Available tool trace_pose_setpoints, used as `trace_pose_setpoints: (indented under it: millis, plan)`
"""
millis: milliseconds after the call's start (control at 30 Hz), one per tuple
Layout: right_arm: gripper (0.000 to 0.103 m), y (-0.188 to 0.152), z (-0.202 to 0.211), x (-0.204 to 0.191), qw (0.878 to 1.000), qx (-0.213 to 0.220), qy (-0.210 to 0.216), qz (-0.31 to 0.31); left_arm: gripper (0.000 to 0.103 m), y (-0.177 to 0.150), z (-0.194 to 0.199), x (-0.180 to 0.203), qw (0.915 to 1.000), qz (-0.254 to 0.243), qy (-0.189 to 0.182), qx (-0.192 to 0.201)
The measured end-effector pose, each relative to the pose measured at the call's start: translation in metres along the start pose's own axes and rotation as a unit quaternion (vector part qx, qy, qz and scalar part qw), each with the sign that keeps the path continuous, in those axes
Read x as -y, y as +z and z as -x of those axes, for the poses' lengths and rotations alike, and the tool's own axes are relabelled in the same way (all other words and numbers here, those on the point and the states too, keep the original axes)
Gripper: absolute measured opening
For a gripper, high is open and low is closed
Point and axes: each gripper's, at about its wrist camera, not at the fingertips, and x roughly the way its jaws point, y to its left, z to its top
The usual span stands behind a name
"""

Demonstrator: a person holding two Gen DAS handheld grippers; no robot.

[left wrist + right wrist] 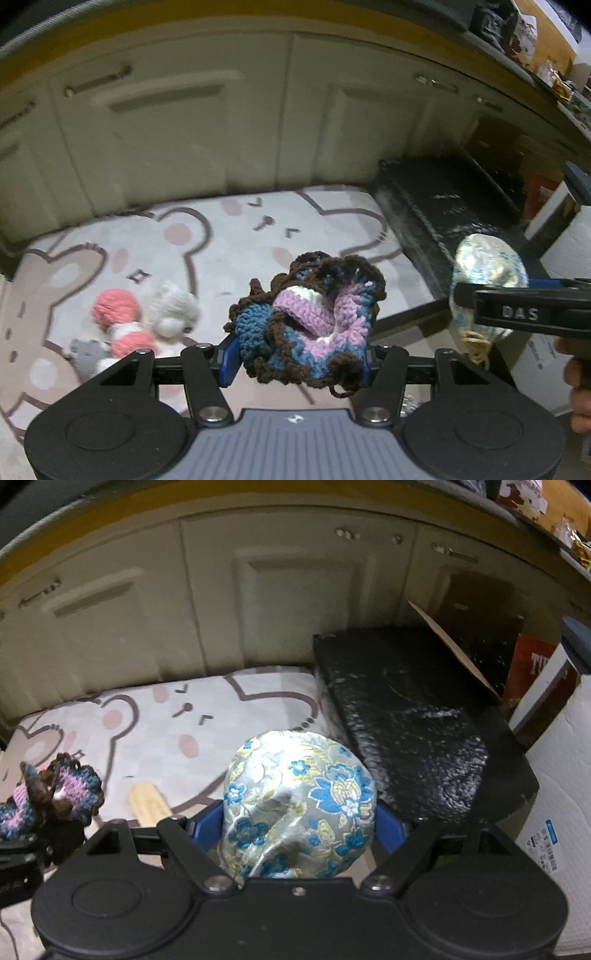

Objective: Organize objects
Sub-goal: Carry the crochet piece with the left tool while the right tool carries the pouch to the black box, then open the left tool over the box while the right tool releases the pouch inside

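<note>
Now your left tool (299, 356) clamps a crochet pouch (306, 321), your right tool (299, 830) a brocade pouch (299, 805), nearer the black box (406, 716).

crocheted pouch (306, 325): one is counted | brocade pouch (299, 805): one is counted | knitted toys (140, 325): a cluster is seen, number unclear | wooden piece (149, 803): one | black box (406, 720): one

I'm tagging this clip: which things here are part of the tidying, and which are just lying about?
In hand:
crochet pouch, in left hand-held gripper
floral brocade pouch, in right hand-held gripper

Lying about:
knitted dolls
bear-print mat
black box
</note>
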Motion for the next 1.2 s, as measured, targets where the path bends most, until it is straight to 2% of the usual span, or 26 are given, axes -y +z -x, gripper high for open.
trace_pose_setpoints:
  millis: [200,333,467,700,833,1000,1100,1200]
  plan:
    - [0.084,-0.009,-0.023,0.017,1.000,-0.003,-0.022,0.014,0.058,0.002,-0.017,0.018,0.9995,0.000,-0.030,-0.008]
    - [0.084,-0.014,-0.035,0.026,0.999,0.012,-0.021,0.026,0.058,0.004,-0.027,0.030,0.9985,0.000,-0.053,-0.010]
    - [0.084,-0.021,-0.049,0.029,0.998,0.024,-0.016,0.057,0.058,0.002,-0.036,0.042,0.9978,-0.004,-0.064,-0.019]
    - [0.084,-0.035,-0.075,0.023,0.992,0.001,0.019,0.127,0.058,-0.003,-0.053,0.053,0.9953,0.001,-0.087,-0.043]
    - [0.084,-0.044,-0.083,0.015,0.986,0.013,0.030,0.163,0.058,-0.003,-0.061,0.056,0.9945,0.004,-0.090,-0.052]
    - [0.084,-0.061,-0.094,0.005,0.974,0.051,0.009,0.221,0.058,-0.002,-0.064,0.055,0.9934,0.010,-0.098,-0.059]
    - [0.084,-0.073,-0.101,0.000,0.963,0.036,0.005,0.267,0.058,-0.002,-0.066,0.056,0.9933,0.011,-0.097,-0.062]
    - [0.084,-0.078,-0.101,-0.001,0.956,0.014,0.018,0.294,0.057,-0.001,-0.069,0.055,0.9926,0.017,-0.100,-0.067]
